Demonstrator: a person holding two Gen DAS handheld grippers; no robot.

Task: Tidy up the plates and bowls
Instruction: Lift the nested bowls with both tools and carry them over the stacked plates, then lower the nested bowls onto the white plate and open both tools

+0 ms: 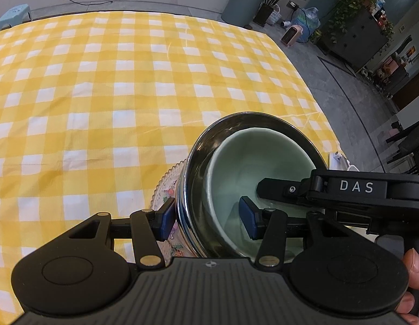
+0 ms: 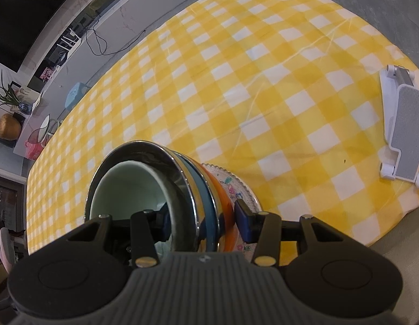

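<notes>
A pale green bowl (image 1: 252,157) sits nested in a steel bowl (image 1: 198,146). In the right wrist view the steel bowl (image 2: 179,173) rests in a blue bowl (image 2: 201,187) and an orange bowl (image 2: 223,197), all on a patterned plate (image 2: 244,189) with a beaded rim. My left gripper (image 1: 206,219) straddles the stack's near wall, one pad outside the steel bowl and one inside the green bowl, pressing on it. My right gripper (image 2: 204,222) grips the opposite wall, one pad inside the green bowl (image 2: 128,189) and one against the orange bowl. Its finger (image 1: 266,187) also shows inside the green bowl in the left wrist view.
A yellow and white checked cloth (image 1: 101,94) covers the table. A white phone stand (image 2: 401,127) lies near the table's right edge. Beyond the edge are grey floor, a round bin (image 1: 244,0) and potted plants. A person's fingers (image 1: 412,265) hold the right gripper's handle.
</notes>
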